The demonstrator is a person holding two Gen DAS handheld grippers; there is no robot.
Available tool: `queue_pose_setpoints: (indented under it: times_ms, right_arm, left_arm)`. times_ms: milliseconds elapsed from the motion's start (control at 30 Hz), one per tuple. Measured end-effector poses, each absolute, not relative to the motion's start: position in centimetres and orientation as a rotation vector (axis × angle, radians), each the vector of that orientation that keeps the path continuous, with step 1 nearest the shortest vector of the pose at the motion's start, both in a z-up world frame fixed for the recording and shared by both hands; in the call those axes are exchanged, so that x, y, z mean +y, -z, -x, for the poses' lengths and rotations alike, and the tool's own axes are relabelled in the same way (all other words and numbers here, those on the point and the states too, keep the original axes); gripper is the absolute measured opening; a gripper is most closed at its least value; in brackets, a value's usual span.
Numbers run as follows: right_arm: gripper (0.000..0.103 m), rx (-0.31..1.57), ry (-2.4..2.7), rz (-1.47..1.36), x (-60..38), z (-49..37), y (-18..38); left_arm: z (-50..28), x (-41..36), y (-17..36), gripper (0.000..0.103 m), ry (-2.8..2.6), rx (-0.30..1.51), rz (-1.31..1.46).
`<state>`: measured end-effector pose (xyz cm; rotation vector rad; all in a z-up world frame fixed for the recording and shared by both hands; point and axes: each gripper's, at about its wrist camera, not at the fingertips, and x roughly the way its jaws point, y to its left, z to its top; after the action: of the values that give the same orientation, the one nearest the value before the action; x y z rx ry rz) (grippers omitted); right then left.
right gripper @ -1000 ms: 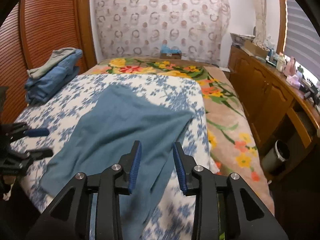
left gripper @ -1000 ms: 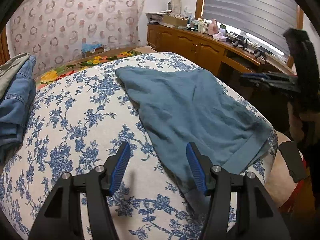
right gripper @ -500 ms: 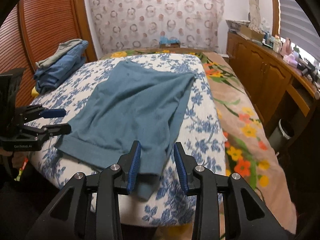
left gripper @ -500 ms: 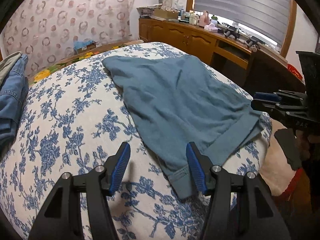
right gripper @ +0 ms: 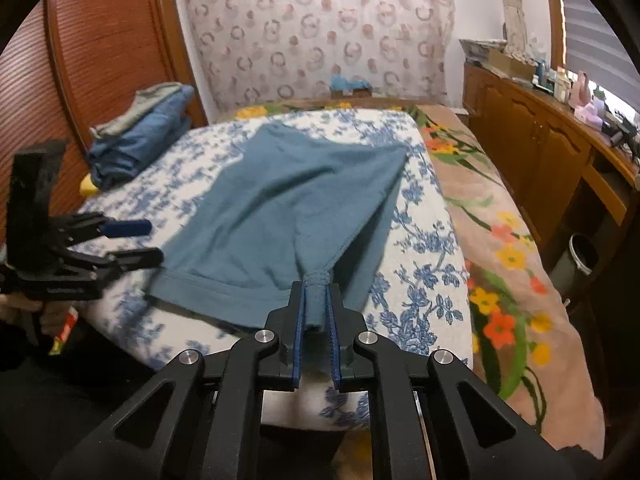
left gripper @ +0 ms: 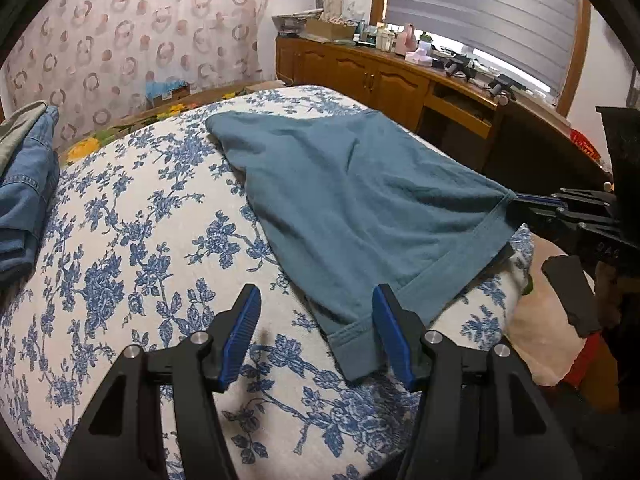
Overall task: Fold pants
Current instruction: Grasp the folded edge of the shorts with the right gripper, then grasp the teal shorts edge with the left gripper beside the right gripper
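Teal pants [left gripper: 360, 196] lie spread on the blue-floral bedspread [left gripper: 132, 240], also in the right wrist view [right gripper: 288, 208]. My right gripper [right gripper: 316, 312] is shut on a bunched hem corner of the pants near the bed's front edge, lifting it slightly; it shows at the right of the left wrist view [left gripper: 532, 200]. My left gripper [left gripper: 316, 336] is open, its right finger beside the other hem corner, not gripping. It shows at the left in the right wrist view [right gripper: 140, 240].
A stack of folded jeans and clothes [right gripper: 140, 132] lies at the bed's far left. A wooden cabinet with clutter [left gripper: 400, 76] runs along the right wall. A floral blanket [right gripper: 500, 240] covers the bed's right side. A bin [right gripper: 580, 260] stands on the floor.
My right gripper closed on the pants' hem corner and pulled it taut. My left gripper moved closer to the other hem corner, still open.
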<state>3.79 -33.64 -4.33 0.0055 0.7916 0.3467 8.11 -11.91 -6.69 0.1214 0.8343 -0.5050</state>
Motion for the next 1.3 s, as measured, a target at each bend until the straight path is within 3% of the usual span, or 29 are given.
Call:
queue_pose_setpoints:
  times_ms: [467, 567, 633, 767, 900, 1000, 1300]
  right_arm:
    - [0.008, 0.843, -0.281, -0.023, -34.4, -3.5, 6.4]
    - [0.012, 0.847, -0.277, -0.032, -34.6, -3.5, 6.5]
    - [0.015, 0.856, -0.276, -0.034, -34.6, -3.6, 6.7]
    - [0.017, 0.858, -0.276, -0.038, -34.6, -3.5, 6.9]
    - [0.017, 0.821, -0.276, -0.03, -34.6, -3.0, 6.4]
    - [0.01, 0.808, -0.294, -0.028, -34.5, -2.8, 6.0]
    - [0.009, 0.839, -0.297, 0.024, -33.3, -2.1, 5.8]
  left_arm:
    - [-8.1, -12.5, 7.4, 0.057, 0.581, 0.87, -0.073]
    - [-8.1, -12.7, 7.5, 0.057, 0.606, 0.877, -0.053]
    - [-8.1, -12.8, 7.6, 0.048, 0.61, 0.88, -0.051]
    - [-7.9, -13.2, 8.2, 0.04, 0.62, 0.899, -0.064]
    - [-7.8, -13.1, 8.2, 0.021, 0.607, 0.88, -0.071]
    - [-7.9, -12.6, 7.8, 0.012, 0.608, 0.861, -0.057]
    - [-7.9, -12.2, 7.7, 0.014, 0.584, 0.866, -0.062]
